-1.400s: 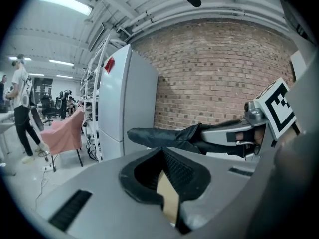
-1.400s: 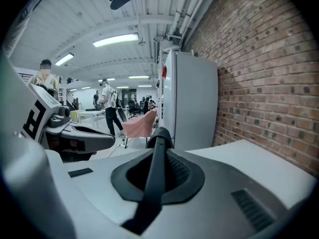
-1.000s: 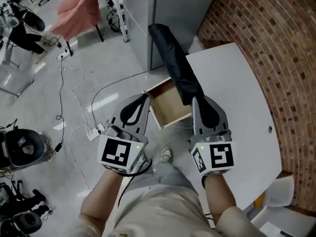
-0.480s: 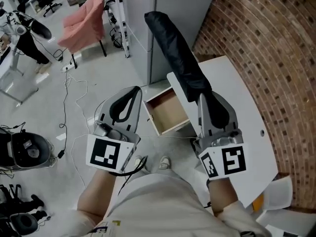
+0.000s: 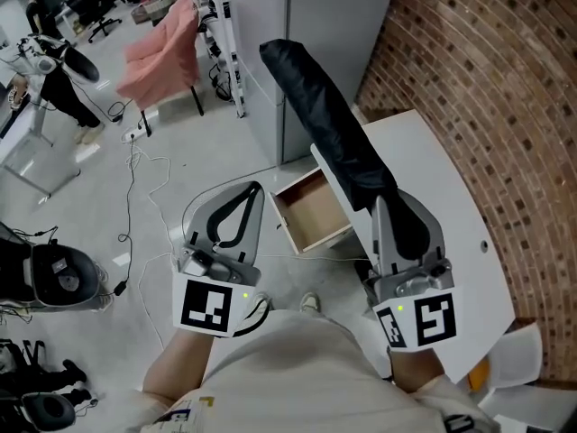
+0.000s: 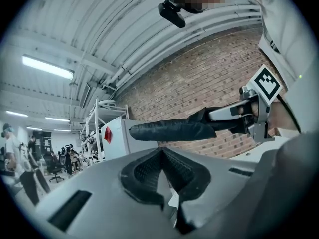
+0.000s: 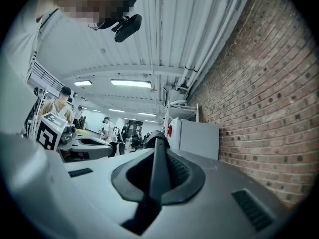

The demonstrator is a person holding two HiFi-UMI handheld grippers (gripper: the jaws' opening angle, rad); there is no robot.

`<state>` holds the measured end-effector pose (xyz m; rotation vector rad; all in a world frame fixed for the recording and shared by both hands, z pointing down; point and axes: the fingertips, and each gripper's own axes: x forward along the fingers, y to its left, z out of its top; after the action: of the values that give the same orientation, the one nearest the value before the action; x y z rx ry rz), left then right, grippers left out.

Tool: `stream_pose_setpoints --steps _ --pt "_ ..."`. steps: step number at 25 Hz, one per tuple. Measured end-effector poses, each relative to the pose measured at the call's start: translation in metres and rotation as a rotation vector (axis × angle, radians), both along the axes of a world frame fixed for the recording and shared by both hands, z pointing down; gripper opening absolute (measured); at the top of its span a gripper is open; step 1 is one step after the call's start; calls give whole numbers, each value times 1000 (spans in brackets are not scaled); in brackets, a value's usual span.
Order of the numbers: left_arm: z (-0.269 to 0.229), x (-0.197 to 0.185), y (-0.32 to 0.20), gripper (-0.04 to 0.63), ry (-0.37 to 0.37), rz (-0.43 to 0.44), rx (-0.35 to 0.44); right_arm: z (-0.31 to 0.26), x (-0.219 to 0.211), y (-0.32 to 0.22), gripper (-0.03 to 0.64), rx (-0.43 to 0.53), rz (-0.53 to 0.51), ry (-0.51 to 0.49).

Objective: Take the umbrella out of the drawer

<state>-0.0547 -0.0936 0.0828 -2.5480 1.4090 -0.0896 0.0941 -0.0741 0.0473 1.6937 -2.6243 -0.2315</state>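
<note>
Gripping the black folded fabric umbrella (image 5: 329, 124) by its near end, the right gripper (image 5: 394, 207) sits in the lower right of the head view with its jaws clenched on the dark fabric. In the right gripper view that same gripper (image 7: 158, 144) shows a thin black strip of the umbrella (image 7: 159, 171) pinched between the pads. The umbrella is clear of the drawer. It slants from the gripper up and to the left, passing over the edge of the white rounded table top (image 5: 442, 152) and ending at the upper middle of the frame, in front of the tall grey metal cabinet (image 5: 311, 16).

Just left of the umbrella and below it lies the small light wooden drawer (image 5: 311, 210), pulled open. Only its bare brown floor shows inside.

At the lower left of centre, the left gripper (image 5: 247, 197) hangs over the pale grey floor (image 5: 171, 142), apart from the drawer. In the left gripper view its jaws (image 6: 160, 156) are pressed together with nothing between them, and the umbrella (image 6: 169, 131) crosses the middle of that frame sideways against the red brick wall (image 6: 209, 83).
</note>
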Motion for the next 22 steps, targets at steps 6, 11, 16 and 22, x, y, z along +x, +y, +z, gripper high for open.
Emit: stream_pose_setpoints --steps 6,11,16,22 --pt "15 2 5 8 24 22 -58 19 0 4 20 -49 -16 -2" --pt "20 3 0 8 14 31 -68 31 -2 -1 20 -81 -24 1" --pt "20 5 -6 8 14 36 -66 33 -1 -6 20 -88 -25 -1" --pt "21 4 -11 8 8 39 -73 29 -2 -11 20 -86 -26 4"
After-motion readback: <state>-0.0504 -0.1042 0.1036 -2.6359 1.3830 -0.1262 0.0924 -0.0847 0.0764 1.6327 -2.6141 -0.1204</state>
